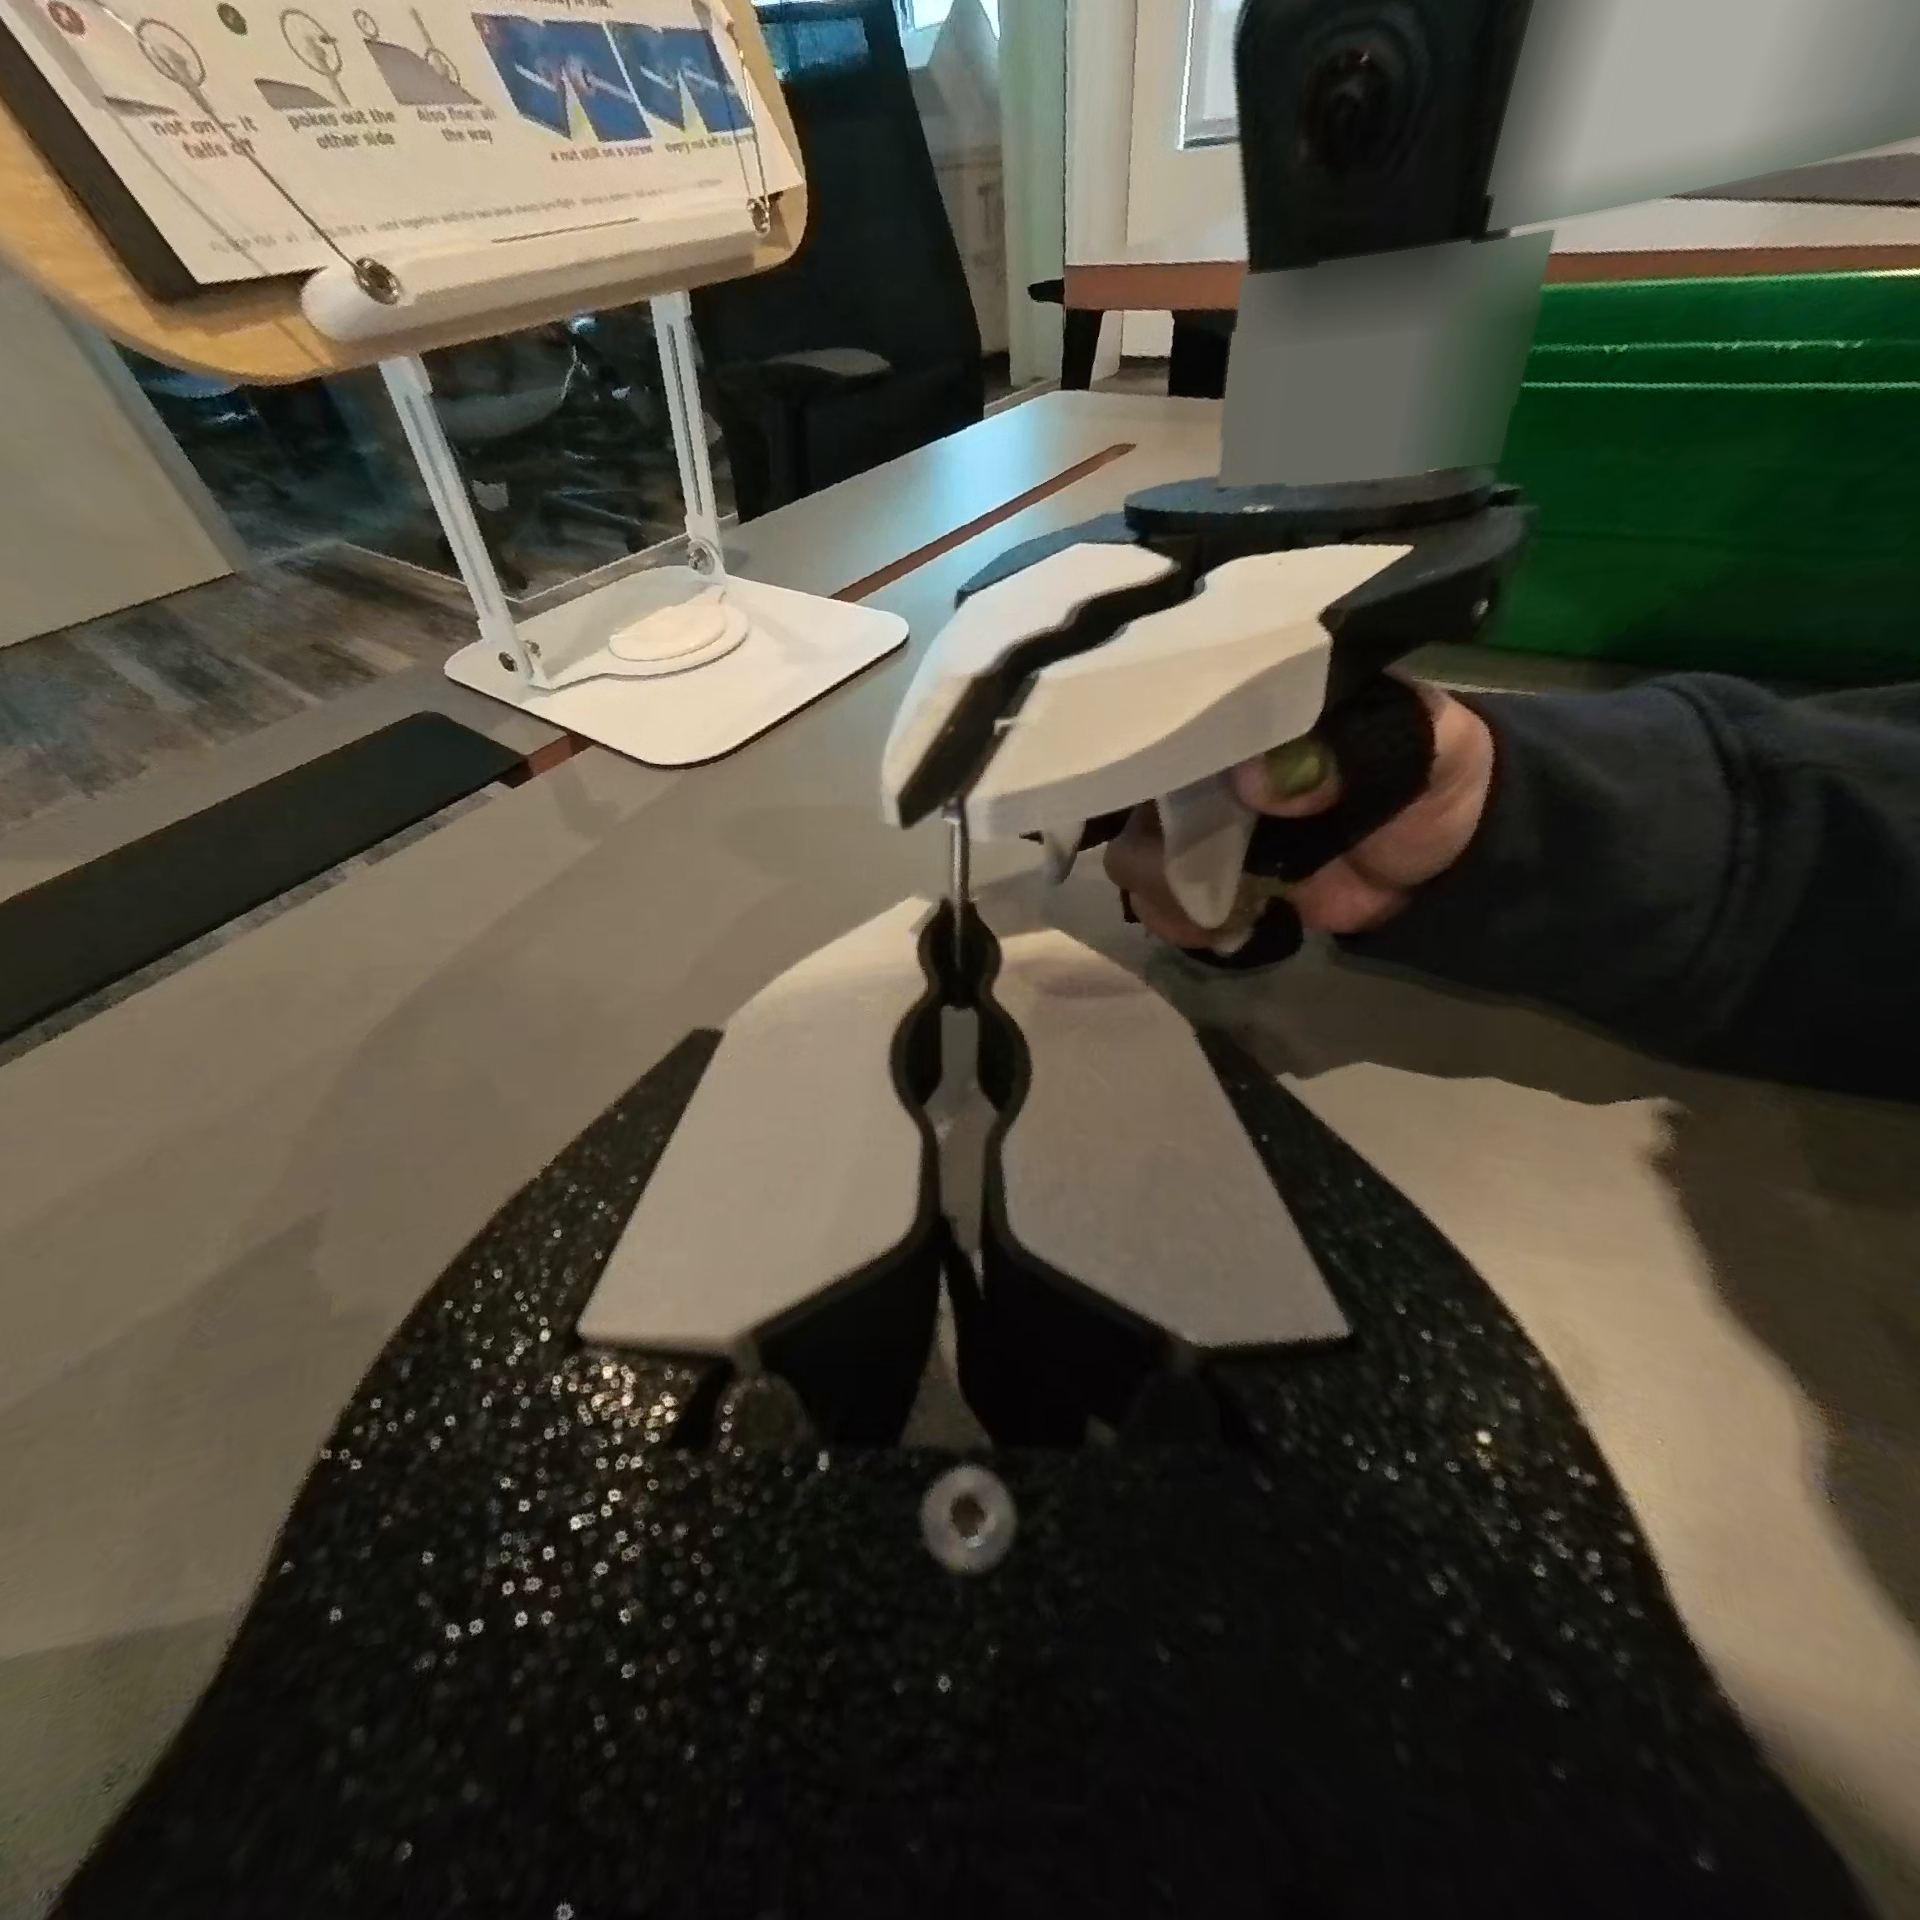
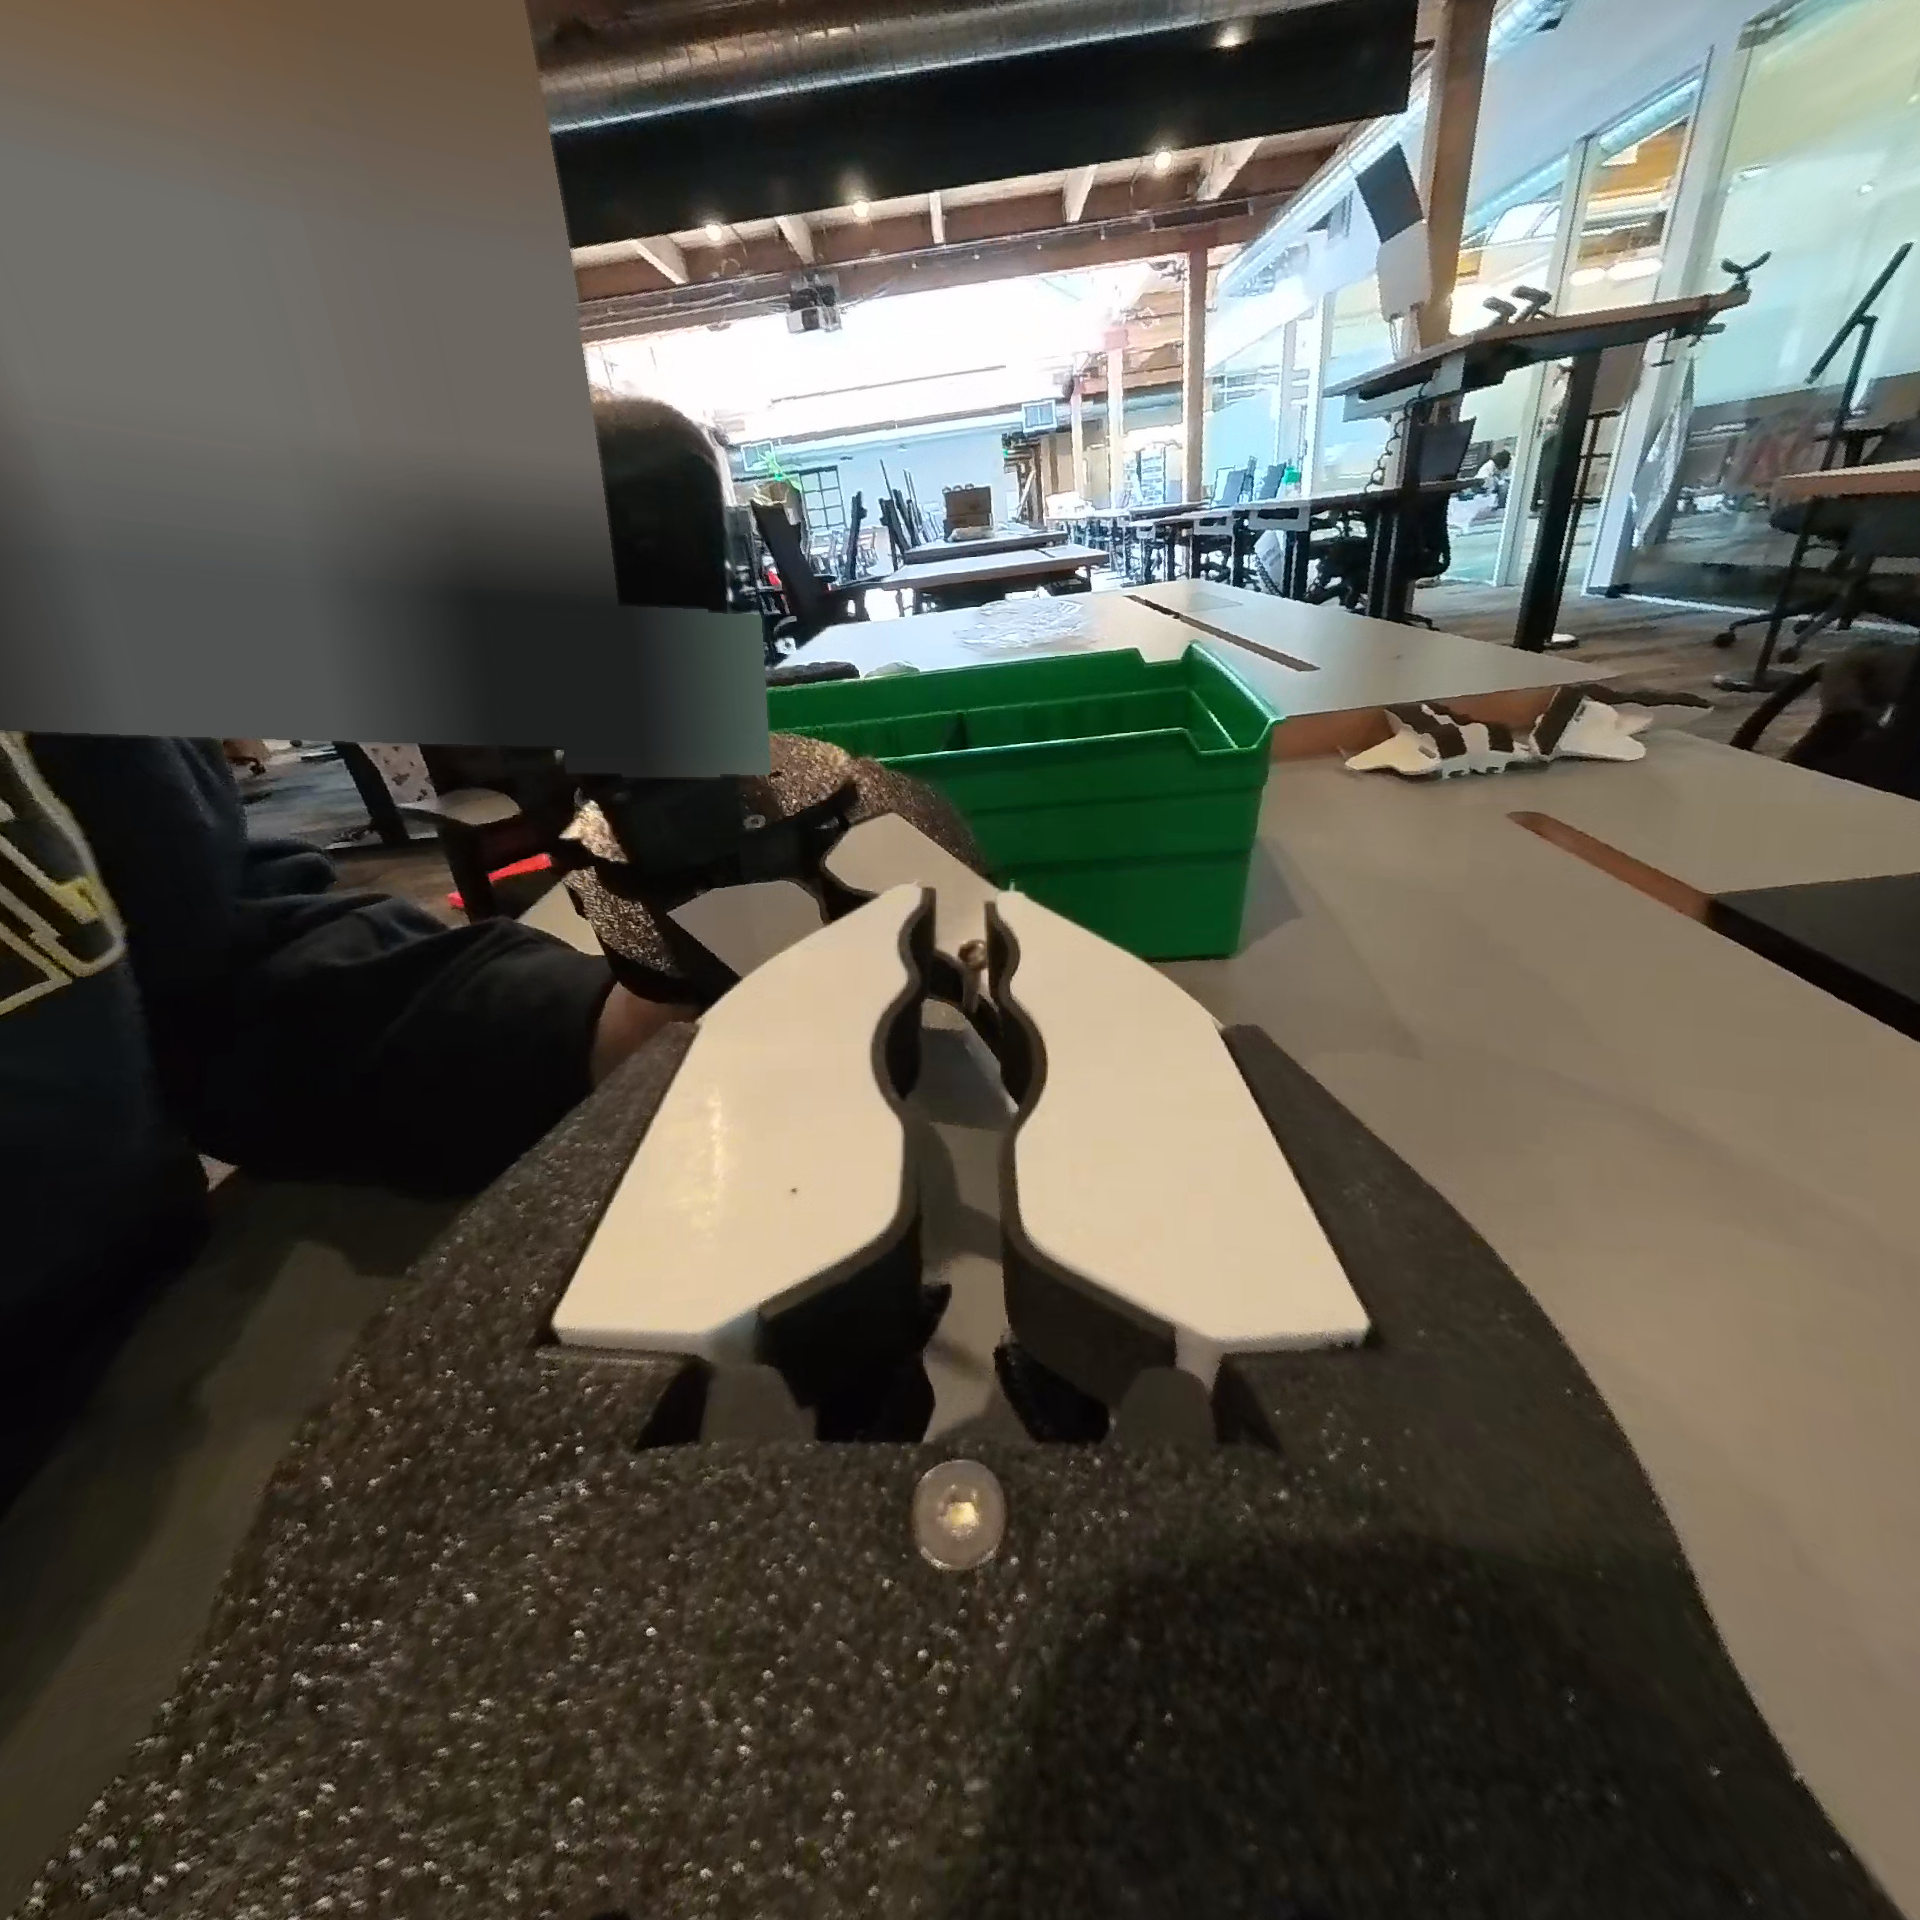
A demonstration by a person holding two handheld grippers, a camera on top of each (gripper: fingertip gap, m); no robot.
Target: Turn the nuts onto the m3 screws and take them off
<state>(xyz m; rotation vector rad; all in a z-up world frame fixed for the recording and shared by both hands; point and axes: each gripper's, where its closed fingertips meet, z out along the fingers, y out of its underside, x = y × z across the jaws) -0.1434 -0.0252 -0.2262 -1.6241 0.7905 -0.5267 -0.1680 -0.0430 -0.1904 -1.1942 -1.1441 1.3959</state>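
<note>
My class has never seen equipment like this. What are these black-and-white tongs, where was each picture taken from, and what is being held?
There is no robot here. A person holds a two-finger gripper in each hand, and each carries a camera looking along its fingers. One picture comes from the left gripper, which is shut on a thin upright screw. The other comes from the right gripper, whose fingers stand slightly apart around the screw's top end. On the grey table are a green bin and a white document stand.
</note>
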